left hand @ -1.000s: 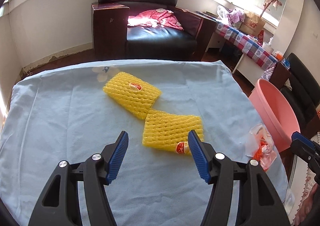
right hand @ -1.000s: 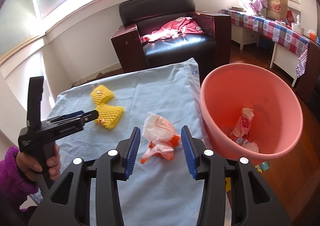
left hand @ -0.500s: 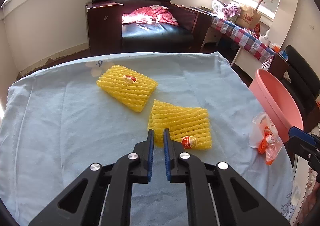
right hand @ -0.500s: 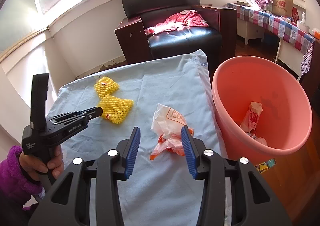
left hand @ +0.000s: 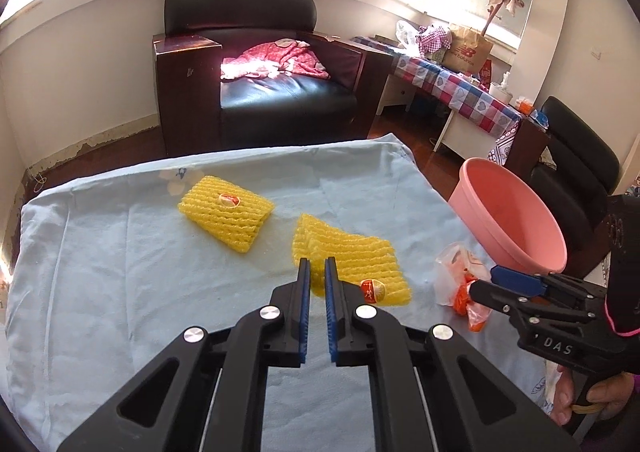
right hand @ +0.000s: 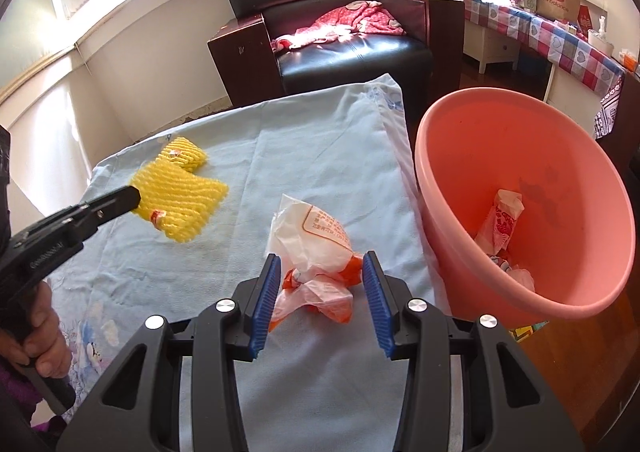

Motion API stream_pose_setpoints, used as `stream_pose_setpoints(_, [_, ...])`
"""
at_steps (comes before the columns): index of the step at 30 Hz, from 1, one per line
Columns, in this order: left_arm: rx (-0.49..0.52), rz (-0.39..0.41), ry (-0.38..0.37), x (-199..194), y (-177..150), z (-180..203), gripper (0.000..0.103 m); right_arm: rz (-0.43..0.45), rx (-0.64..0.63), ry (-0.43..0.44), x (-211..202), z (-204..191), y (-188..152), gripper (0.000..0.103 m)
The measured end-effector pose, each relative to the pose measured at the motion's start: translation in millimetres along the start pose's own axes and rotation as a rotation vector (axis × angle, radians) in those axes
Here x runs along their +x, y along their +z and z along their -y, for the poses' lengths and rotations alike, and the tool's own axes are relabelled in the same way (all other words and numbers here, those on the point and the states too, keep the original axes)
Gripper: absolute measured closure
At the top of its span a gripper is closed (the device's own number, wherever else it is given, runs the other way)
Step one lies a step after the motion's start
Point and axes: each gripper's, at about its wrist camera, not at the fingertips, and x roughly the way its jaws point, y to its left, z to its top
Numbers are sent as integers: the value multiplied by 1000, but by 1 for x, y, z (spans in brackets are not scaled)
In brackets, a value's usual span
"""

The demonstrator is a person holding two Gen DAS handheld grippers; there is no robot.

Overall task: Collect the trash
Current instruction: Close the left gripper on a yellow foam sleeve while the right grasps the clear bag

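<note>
While "DAS" marks the right tongs (left hand: pixel 486 283), "new balance" labels a paper bag (left hand: pixel 468 48).

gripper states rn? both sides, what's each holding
Left gripper: shut on the near yellow foam net, pinching its edge.
Right gripper: open, jaws either side of the crumpled plastic bag, not clamped.

The worktop (left hand: pixel 120 272) wore matt, creased blue cloth. Yellow foam nets (left hand: pixel 226 208) looked ribbed and soft. The bag (right hand: pixel 316 236) was thin, crinkled plastic; the basin (right hand: pixel 480 156) smooth pink plastic; the armchair (left hand: pixel 256 52) glossy leather.
</note>
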Motion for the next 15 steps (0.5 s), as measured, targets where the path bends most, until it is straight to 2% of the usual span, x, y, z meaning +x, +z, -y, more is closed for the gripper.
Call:
stream_pose_setpoints(3, [15,7,7,-3,5,9,97,22,0,19,-3,-1,0,61])
stream_pose_setpoints(4, [21,8,12,-4,6,12,97,31,-4,26,-6,-2,-1,72])
stream_pose_setpoints(7, [41,16,18,-7,8,20,97,52,-17,13,-13,-2,-1,94])
stream_pose_setpoints(12, [78,37,13,-12,14,36,97,89,-12,28,-28,2,-2,102])
stream_pose_setpoints(15, [106,52,11,-15,15,47,97,107,-11,35,-36,3,-3,102])
